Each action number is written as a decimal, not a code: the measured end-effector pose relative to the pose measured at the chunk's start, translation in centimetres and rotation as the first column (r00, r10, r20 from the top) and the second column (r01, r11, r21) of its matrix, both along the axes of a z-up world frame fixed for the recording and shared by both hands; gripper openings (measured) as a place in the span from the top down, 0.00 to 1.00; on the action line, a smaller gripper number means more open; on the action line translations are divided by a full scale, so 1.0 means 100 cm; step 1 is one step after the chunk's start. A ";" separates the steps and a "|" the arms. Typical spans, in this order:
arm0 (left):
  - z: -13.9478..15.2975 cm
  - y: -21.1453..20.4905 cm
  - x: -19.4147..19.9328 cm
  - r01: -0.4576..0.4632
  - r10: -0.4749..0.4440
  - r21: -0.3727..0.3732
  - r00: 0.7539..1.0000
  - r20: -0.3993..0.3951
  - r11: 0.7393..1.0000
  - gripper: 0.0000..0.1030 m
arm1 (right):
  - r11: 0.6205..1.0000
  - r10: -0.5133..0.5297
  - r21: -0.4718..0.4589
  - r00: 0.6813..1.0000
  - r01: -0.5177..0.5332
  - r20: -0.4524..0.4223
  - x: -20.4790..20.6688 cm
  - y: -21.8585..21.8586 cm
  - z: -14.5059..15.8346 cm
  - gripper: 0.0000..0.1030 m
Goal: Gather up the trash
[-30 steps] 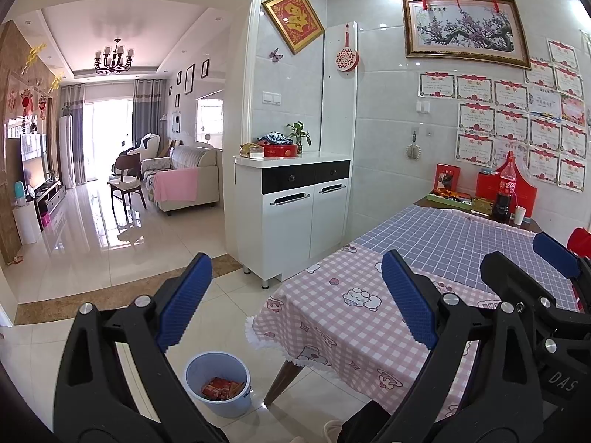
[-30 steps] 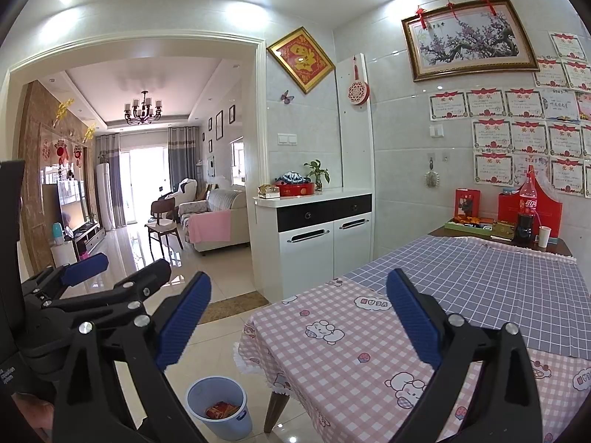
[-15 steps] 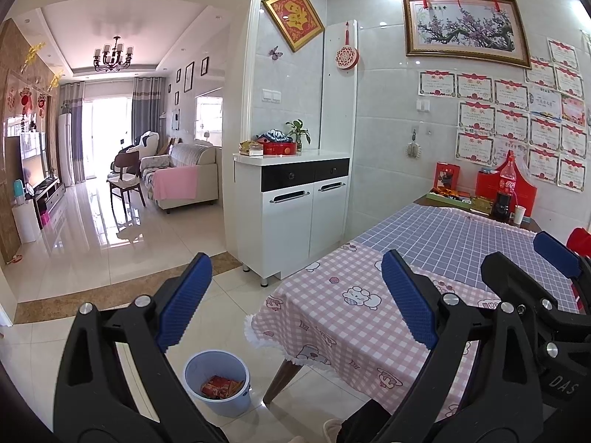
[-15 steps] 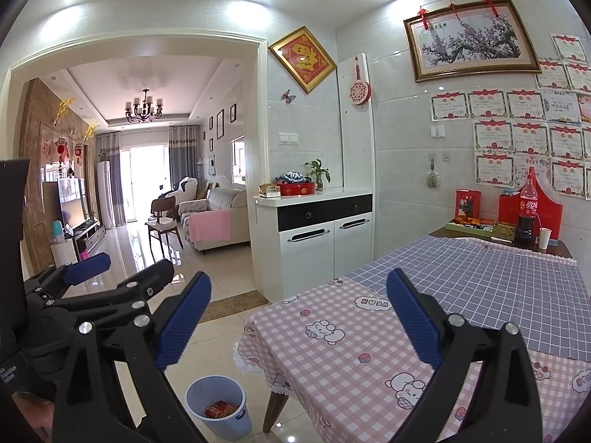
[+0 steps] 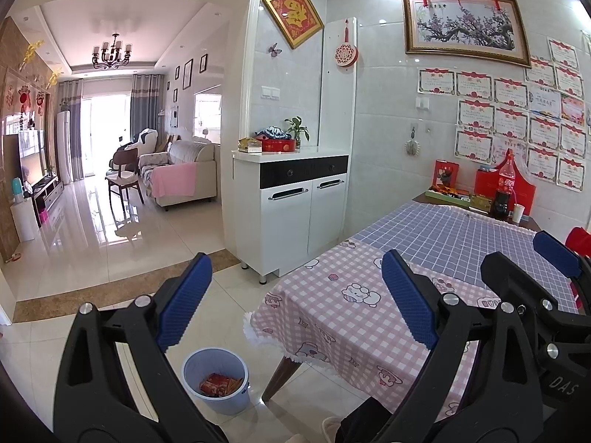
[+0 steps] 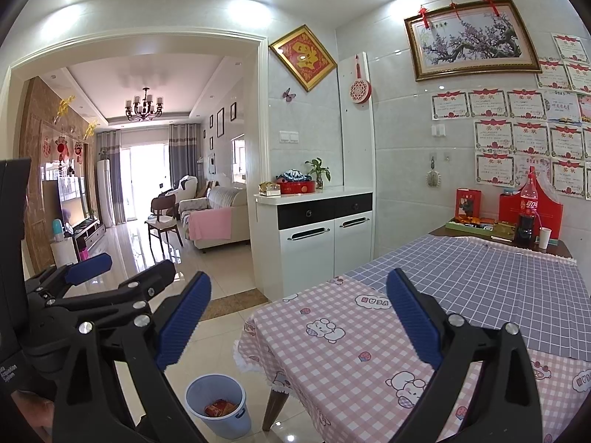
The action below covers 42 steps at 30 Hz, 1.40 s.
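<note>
Blue-padded left gripper point(image 5: 295, 295) hangs spread wide with nothing between its fingers, held above the tiled floor point(image 5: 110, 258) beside the bench point(image 5: 369, 317). Left wrist view: a pale blue bin point(image 5: 215, 384) stands on the floor just beside the bench leg point(image 5: 282, 376), below the bench corner, with red and orange wrappers point(image 5: 220, 384) lying in its bottom. Bench carries a pink checked cloth with cartoon prints nearest, a blue grid cloth point(image 5: 454, 236) further back; a cola bottle point(image 5: 504, 188) and a white cup point(image 5: 518, 212) sit at the far end near the wall. Right gripper point(image 5: 546, 258) shows at the right edge over the bench, jaws apart. A white cabinet point(image 5: 291, 210) stands against the wall beyond the bench. Right wrist view: right gripper point(image 6: 299, 310) also wide open and holding nothing, hovering over the near bench corner point(image 6: 332, 350). Same bin point(image 6: 218, 406) sits low in the frame on the floor by the bench leg, the wrappers point(image 6: 220, 408) inside it. Left gripper point(image 6: 122, 269) shows at the left side, fingers parted, over the floor. Cola bottle point(image 6: 528, 210) and cup point(image 6: 544, 238) are at the far end of the bench, well apart from both grippers.
</note>
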<state>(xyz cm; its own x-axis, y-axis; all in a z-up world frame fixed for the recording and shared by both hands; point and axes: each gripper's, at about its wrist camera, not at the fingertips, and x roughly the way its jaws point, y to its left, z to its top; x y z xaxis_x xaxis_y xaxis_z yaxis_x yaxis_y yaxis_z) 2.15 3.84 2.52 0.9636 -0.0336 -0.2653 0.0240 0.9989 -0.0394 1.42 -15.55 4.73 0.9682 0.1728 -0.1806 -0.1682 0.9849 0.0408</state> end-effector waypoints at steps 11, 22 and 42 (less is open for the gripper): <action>0.000 0.000 0.000 0.002 -0.002 -0.002 1.000 -0.002 1.000 0.11 | 1.000 0.000 0.002 1.000 0.000 -0.003 0.002 -0.001 -0.001 0.09; -0.002 -0.002 -0.001 0.005 -0.005 -0.003 1.000 -0.006 1.000 0.11 | 1.000 -0.001 0.001 1.000 0.001 -0.005 0.002 -0.002 -0.003 0.09; -0.004 -0.002 -0.002 0.007 -0.007 -0.002 1.000 -0.008 1.000 0.11 | 1.000 -0.001 0.001 1.000 0.001 -0.007 0.002 -0.002 -0.004 0.09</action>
<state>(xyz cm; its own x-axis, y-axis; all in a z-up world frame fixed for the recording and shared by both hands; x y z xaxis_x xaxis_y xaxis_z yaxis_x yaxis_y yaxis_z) 1.90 3.68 2.08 0.9611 -0.0407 -0.2731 0.0304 0.9987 -0.0417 1.62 -15.76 4.37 0.9672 0.1724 -0.1867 -0.1672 0.9850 0.0434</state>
